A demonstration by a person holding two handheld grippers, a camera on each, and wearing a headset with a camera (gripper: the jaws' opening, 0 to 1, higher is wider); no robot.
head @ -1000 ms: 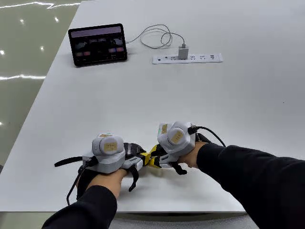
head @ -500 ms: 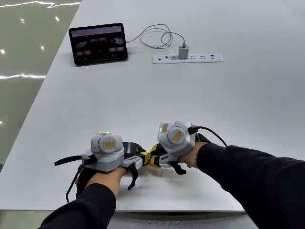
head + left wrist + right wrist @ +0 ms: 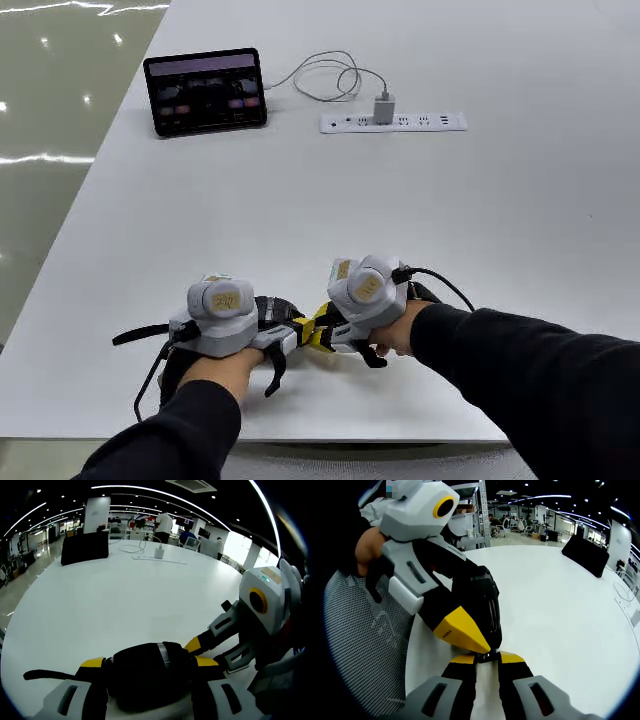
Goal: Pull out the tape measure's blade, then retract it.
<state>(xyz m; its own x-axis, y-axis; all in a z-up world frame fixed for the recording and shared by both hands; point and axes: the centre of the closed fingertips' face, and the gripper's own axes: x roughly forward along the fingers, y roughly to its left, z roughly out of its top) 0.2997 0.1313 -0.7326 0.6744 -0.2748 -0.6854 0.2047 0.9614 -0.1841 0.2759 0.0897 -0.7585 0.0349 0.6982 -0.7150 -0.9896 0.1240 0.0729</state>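
Observation:
The black tape measure (image 3: 150, 672) sits between the yellow-tipped fingers (image 3: 92, 662) of my left gripper (image 3: 293, 332), which is shut on its case. In the right gripper view the same case (image 3: 482, 597) stands just ahead of my right gripper (image 3: 487, 657). Its jaws are pinched together on the small dark blade tip at the case's mouth. No length of blade shows between tip and case. Both grippers meet tip to tip near the table's front edge, with the right gripper (image 3: 322, 336) just right of the case (image 3: 275, 308).
A black strap (image 3: 140, 335) trails left from the left gripper. A dark tablet (image 3: 205, 92) stands at the back left, with a white power strip (image 3: 393, 122), charger and coiled cable to its right. A mesh chair (image 3: 365, 645) lies beyond the table's edge.
Both hands have drifted slightly left and toward the front edge, staying tip to tip. The blade has not visibly lengthened.

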